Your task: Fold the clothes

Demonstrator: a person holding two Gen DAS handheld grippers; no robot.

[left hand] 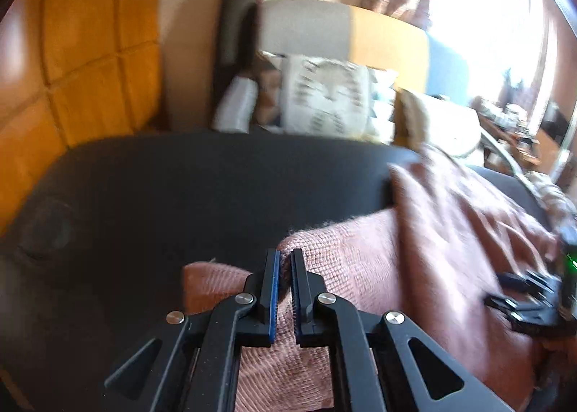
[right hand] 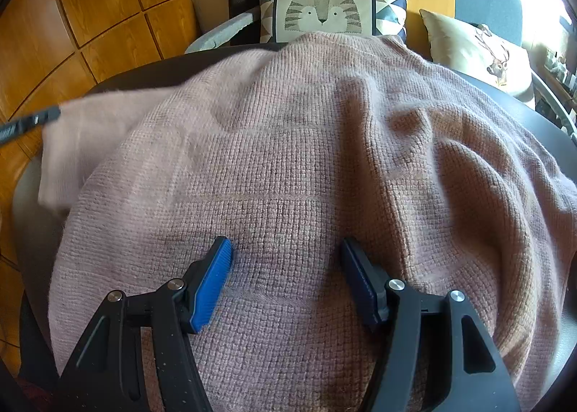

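Pink sweater (right hand: 288, 167) spread over dark worktop (left hand: 180, 188), in front of tiger cushion (right hand: 321, 12). Left tongs (left hand: 285, 289) pinching sweater's left sleeve, lifted clear, likely to fold it inward. Right tongs (right hand: 285, 278) spread wide, pressing sweater's middle, probably anchoring it.

Showing on the left gripper (left hand: 285, 267) black plastic linkage arms with triangular cut-outs, round silver rivets at the joints, and ribbed blue pads lining the narrow fingers (left hand: 271, 286). Showing on the right gripper (right hand: 285, 267) the same black arms, silver rivets, bright blue ribbed pads (right hand: 212, 289), pale dust specks.
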